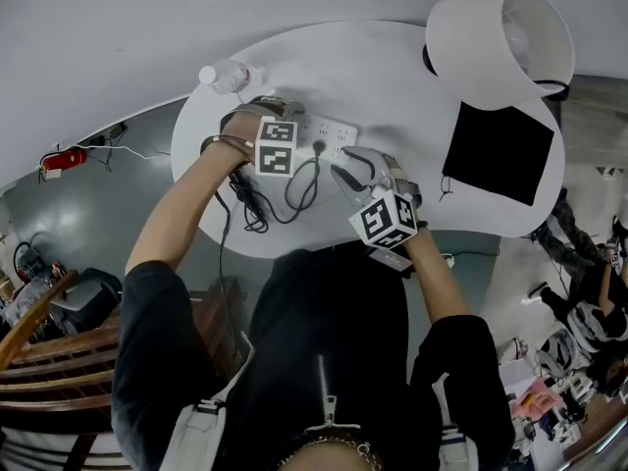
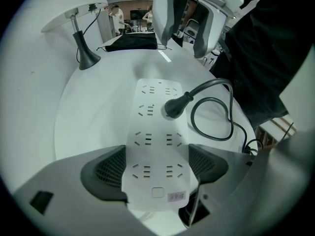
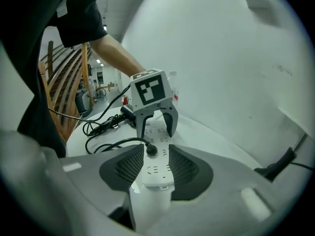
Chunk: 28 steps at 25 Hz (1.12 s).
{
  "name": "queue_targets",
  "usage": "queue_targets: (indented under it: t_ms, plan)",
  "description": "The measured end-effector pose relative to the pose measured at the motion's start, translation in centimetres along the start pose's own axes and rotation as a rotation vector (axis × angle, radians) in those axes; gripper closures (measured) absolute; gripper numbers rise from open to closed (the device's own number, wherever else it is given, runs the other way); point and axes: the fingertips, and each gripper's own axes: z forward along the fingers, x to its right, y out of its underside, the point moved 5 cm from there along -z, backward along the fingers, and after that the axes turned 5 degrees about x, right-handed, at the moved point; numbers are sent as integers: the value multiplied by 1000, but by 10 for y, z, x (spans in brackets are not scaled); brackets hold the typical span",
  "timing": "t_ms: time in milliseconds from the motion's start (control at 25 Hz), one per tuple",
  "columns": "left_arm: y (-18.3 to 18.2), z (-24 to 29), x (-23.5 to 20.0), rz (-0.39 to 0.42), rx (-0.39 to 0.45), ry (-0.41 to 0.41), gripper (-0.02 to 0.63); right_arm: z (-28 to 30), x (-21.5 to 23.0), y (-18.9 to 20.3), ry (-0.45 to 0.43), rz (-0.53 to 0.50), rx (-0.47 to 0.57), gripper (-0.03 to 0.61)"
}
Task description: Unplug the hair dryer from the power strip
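Note:
A white power strip (image 1: 336, 130) lies on the round white table (image 1: 402, 77). A black plug (image 2: 174, 106) sits in one of its sockets, and its cord (image 2: 229, 118) loops off to the side. My left gripper (image 2: 157, 152) points steeply down and is shut on the strip's end, a pad on each long edge. My right gripper (image 3: 156, 152) stands open at the strip's other end (image 3: 157, 170). The plug (image 3: 151, 150) is just ahead between its tips, and neither pad touches it. A black tube-like thing (image 3: 126, 113), perhaps part of the dryer, lies beyond the left gripper (image 3: 157, 128).
A white lamp (image 1: 502, 39) and a black cloth (image 1: 498, 151) take up the table's right end. A clear bottle (image 1: 226, 75) stands at the far left rim. Tangled black cord (image 1: 251, 202) lies near the front left edge. Wooden chairs (image 1: 49, 361) stand left of me.

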Motion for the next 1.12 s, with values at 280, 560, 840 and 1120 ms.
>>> queue_targets:
  t_ms: [280, 560, 840, 1120]
  plan:
    - [-1, 1, 1, -1, -6, 2, 224, 16, -8, 7, -70, -142, -32, 427]
    - [-1, 0, 0, -2, -15, -4, 224, 33, -11, 14, -127, -243, -66, 427]
    - [-1, 3, 0, -4, -19, -5, 224, 46, -14, 17, -161, -272, -68, 428]
    - [-1, 3, 0, 1, -15, -5, 224, 55, -14, 14, -160, -306, -57, 431]
